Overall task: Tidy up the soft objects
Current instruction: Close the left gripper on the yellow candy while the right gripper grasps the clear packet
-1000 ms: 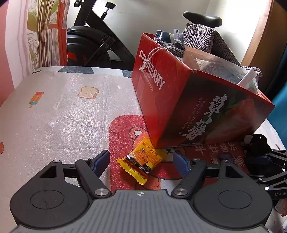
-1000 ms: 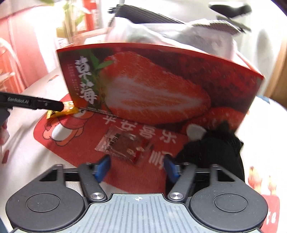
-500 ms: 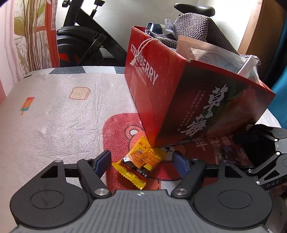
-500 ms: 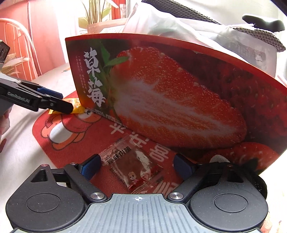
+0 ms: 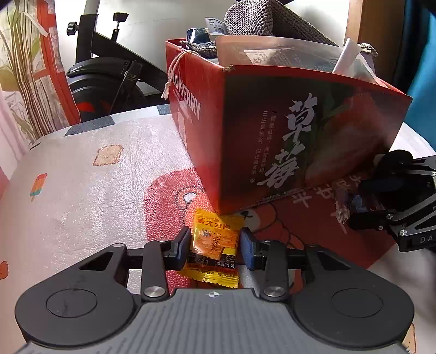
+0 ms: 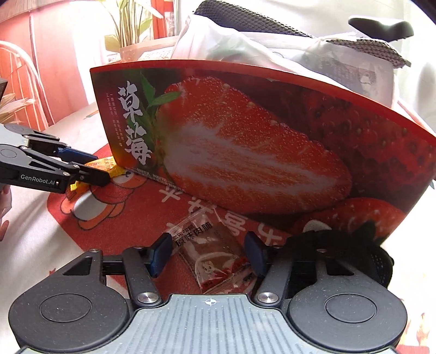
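Closing on a yellow snack packet (image 5: 215, 242), the left tongs (image 5: 215, 246) have their blue pads at its two long edges; firm pressure cannot be confirmed. The packet's long axis runs straight ahead of the tongs, its far end at the corner of the red strawberry box (image 5: 286, 130). It is glossy, crinkled foil with serrated end seals. The right tongs (image 6: 208, 254) are also closing, pads still clear of a clear-wrapped brown snack packet (image 6: 215, 258) lying between them, its long axis angled from far-left to near-right. Beyond both tongs stands the cardboard box, filled with grey knitted cloth (image 5: 261, 21) and plastic bags. A dark soft item (image 6: 351, 250) lies just right of the right tongs. Everything rests on a textured, printed counter (image 5: 81, 190). A second earlier both pairs stood wider, the yellow packet skewed diagonally.
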### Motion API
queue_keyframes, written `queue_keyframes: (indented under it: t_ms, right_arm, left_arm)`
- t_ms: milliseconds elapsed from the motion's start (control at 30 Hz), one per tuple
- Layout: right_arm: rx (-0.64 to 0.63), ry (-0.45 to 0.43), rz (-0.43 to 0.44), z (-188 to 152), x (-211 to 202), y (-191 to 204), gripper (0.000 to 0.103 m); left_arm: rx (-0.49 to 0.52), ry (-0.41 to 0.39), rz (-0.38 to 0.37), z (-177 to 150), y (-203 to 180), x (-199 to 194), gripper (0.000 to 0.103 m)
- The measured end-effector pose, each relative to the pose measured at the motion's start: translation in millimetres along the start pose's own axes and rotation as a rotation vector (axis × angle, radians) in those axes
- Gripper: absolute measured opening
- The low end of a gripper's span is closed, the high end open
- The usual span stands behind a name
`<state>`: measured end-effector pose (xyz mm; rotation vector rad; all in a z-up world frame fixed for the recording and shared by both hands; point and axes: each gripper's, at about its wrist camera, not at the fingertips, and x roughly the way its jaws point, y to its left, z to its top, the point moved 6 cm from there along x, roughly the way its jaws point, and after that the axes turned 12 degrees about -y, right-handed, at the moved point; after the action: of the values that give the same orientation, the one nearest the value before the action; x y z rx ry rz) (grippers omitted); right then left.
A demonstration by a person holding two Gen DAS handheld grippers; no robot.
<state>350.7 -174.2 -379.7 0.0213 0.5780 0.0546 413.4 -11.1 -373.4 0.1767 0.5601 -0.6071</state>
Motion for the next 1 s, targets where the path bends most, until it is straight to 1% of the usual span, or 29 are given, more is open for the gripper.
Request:
queue_keyframes:
  t_ms: [133,200,267,367,467,533,600,633,667,867,1000]
  right_arm:
    - [0.014,0.002,0.002,-5.1,-6.2,3.9,0.054]
    - [0.013,0.005,0.009,-7.1,-8.4,5.2,0.058]
    - [-0.002,0.012,0.020,-8.1,-9.3,7.0,0.060]
    - [-0.039,0.017,0.026,-8.9,-9.7,9.8,0.060]
    - [-0.044,0.014,0.031,-9.2,-10.1,10.0,0.060]
    - [-0.051,0.014,0.032,-9.1,-11.4,10.3,0.058]
    - [-0.052,0.012,0.034,-9.2,-13.9,9.6,0.051]
    - [-0.052,0.010,0.030,-9.3,-15.1,9.9,0.043]
    - [-0.048,0.008,0.026,-9.5,-16.6,9.1,0.040]
    - [0.043,-0.032,0.023,-10.0,-27.9,3.7,0.037]
    - [0.065,-0.085,0.037,2.5,-41.1,2.4,0.037]
  left_arm:
    - [-0.003,0.002,-0.003,-5.5,-3.1,-8.6,0.037]
    - [-0.004,0.002,-0.001,-8.0,-5.1,-12.3,0.036]
    - [-0.009,0.002,0.001,-9.4,-6.9,-15.0,0.036]
    - [-0.031,0.006,0.003,-9.8,-5.7,-17.6,0.034]
    - [-0.058,-0.001,0.011,-8.7,-3.2,-22.1,0.034]
    - [-0.072,-0.012,0.016,-6.8,-1.5,-26.1,0.034]
    - [-0.083,-0.021,0.017,-4.3,-0.9,-30.3,0.033]
    - [-0.086,-0.027,0.019,-3.1,-1.8,-34.1,0.033]
    - [-0.088,-0.032,0.019,-1.7,-1.9,-36.8,0.033]
    - [-0.102,-0.067,0.028,13.0,-4.9,-51.9,0.033]
    - [-0.113,-0.105,0.025,27.3,-8.0,-65.5,0.033]
